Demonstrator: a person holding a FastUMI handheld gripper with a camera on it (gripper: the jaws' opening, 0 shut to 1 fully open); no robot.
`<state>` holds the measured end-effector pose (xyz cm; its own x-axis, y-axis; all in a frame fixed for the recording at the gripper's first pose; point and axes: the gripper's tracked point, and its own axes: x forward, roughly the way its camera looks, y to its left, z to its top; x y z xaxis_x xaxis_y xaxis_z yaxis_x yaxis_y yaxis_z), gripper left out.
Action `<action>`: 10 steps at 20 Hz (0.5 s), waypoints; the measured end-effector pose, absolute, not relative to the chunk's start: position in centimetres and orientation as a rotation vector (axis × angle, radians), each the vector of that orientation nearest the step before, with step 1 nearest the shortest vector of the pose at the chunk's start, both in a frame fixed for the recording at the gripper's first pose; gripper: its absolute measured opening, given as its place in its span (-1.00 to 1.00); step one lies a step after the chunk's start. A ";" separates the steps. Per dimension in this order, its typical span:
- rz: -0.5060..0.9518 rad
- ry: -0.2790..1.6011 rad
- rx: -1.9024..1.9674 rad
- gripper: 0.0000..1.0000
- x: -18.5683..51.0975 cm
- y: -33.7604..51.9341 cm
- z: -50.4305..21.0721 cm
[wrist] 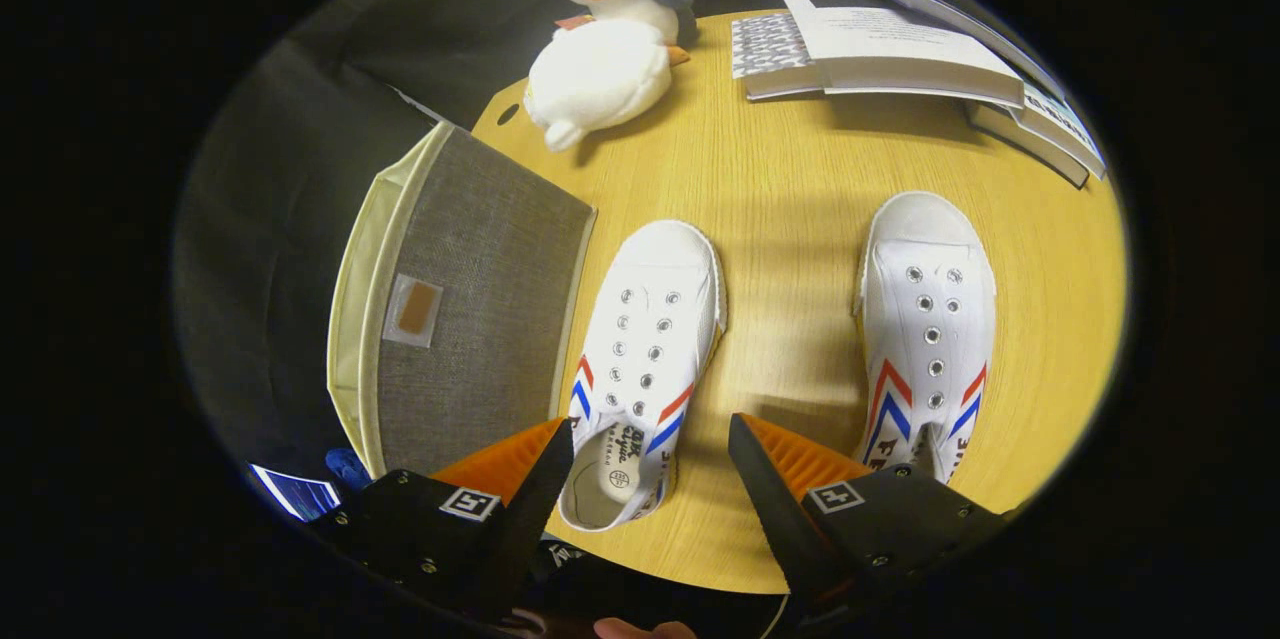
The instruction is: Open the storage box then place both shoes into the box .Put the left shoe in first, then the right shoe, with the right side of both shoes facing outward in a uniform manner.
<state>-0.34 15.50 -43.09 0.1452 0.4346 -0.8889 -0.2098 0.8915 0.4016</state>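
Hovering open-fingered, the hand-held gripper (650, 459) frames the left shoe (645, 359); right shoe (930, 329) at three o'clock, closed storage box (480, 309) at nine. Canvas looks light, soft; the heel collar seems the surest hold.

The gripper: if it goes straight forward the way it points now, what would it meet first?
Probably the left shoe: its heel lies between the open fingers of the gripper, nearer the left one. Height above the table is unclear, so it might pass over.
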 end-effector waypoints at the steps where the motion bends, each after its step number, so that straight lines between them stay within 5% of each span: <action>1: 0.465 1.353 0.174 0.92 -0.4 15.6 -43.6; 7: 0.421 1.380 0.048 0.85 0.4 16.4 -47.1; 8: 0.429 1.373 0.057 0.72 0.5 16.9 -47.3; 10: 0.368 1.408 0.087 -0.22 0.1 17.2 -48.5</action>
